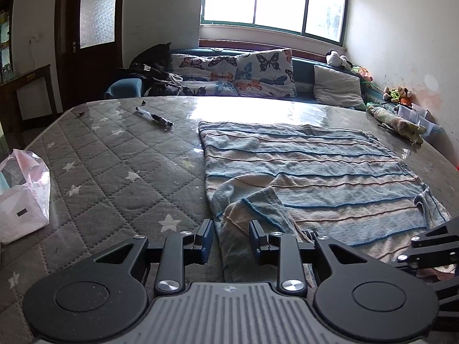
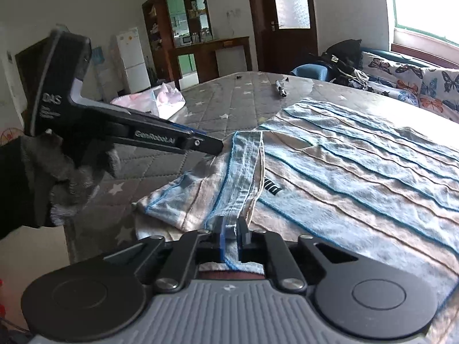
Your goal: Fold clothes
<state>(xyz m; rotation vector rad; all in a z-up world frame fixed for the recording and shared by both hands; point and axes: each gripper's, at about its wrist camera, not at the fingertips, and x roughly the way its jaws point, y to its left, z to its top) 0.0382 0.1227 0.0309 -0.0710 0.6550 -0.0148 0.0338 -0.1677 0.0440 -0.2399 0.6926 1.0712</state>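
Observation:
A striped blue and beige shirt (image 1: 315, 169) lies flat on the grey quilted star-pattern bed (image 1: 114, 166). Its near left sleeve is bunched up. My left gripper (image 1: 231, 236) is open, its fingers on either side of that bunched sleeve at the shirt's near left corner. My right gripper (image 2: 231, 230) is shut on the shirt's blue collar band (image 2: 243, 172) at the near edge of the shirt (image 2: 358, 177). The left gripper (image 2: 218, 146) also shows in the right wrist view, reaching in from the left to the sleeve, held by a gloved hand.
A pen (image 1: 155, 117) lies on the far left of the bed. A white plastic bag (image 1: 23, 197) sits at the left edge. Butterfly cushions (image 1: 238, 74) line the sofa behind. A rolled cloth (image 1: 396, 120) and boxes lie at the far right.

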